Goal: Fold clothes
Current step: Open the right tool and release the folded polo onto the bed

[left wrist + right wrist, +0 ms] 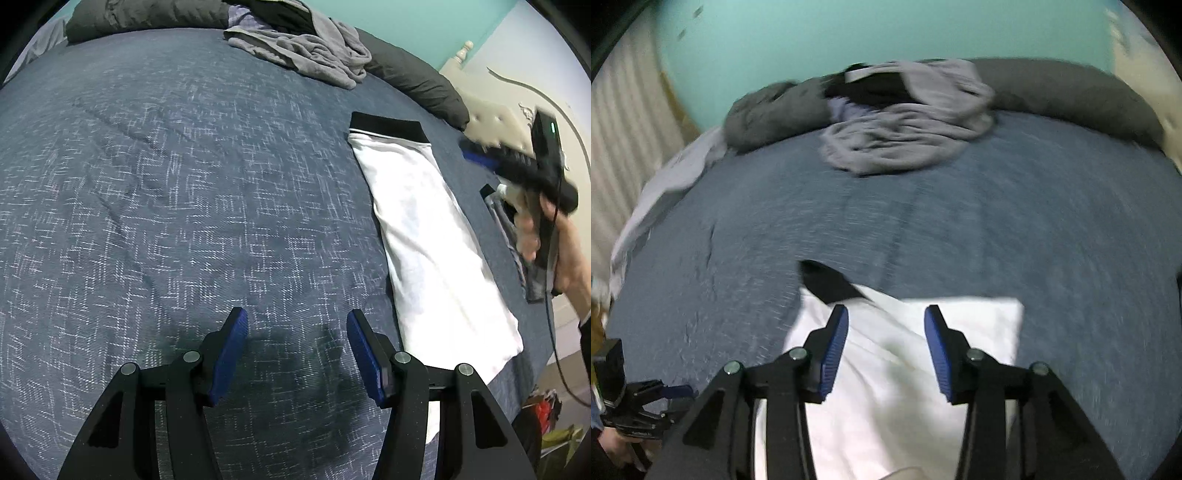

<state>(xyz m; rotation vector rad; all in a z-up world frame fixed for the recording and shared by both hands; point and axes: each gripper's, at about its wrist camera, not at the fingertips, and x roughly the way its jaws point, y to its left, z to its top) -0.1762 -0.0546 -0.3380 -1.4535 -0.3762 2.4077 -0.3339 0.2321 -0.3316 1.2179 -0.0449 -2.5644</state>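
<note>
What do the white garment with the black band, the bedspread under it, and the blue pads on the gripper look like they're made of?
White garment: soft matte knit, probably cotton; it lies limp, with a black band that looks elastic.
Bedspread: woven blue-grey cloth, matte; pale crosshatch threads show.
Blue pads on the left gripper: ridged rubber or plastic, judging by the fine grooves; which one is unclear.

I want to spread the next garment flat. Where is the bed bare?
The blue bedspread lies bare between the white folded garment and the far grey clothes pile, ahead of the left hand-held gripper. Crowded: the pile and dark pillows.
</note>
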